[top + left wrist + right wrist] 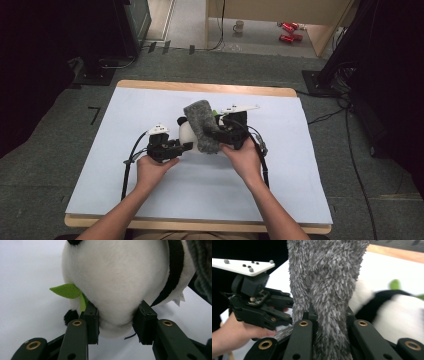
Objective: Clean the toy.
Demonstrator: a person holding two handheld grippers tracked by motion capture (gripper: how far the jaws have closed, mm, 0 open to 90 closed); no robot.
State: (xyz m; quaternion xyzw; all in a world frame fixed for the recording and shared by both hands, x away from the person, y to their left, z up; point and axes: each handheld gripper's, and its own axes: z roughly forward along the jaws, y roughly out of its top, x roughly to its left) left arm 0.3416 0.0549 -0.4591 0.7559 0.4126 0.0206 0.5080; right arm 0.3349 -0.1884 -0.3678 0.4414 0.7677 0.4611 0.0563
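Note:
A black-and-white panda plush [187,132] lies at the middle of the white-covered table [280,175]. My left gripper [184,147] pinches its near side. In the left gripper view the jaws press into the plush's white body [117,277], with a green felt leaf [66,290] to their left. A grey fuzzy cloth [202,125] is draped upright over the plush. My right gripper [211,134] is shut on it from the right. In the right gripper view the cloth [324,277] rises from between the jaws, with the left gripper's body [259,307] and a hand beyond.
The table's wooden far edge [200,87] borders grey carpet. A mug [239,26] and red cans [289,31] lie on the floor far behind. Cables [350,140] run along the floor at the right. Dark equipment stands at both back corners.

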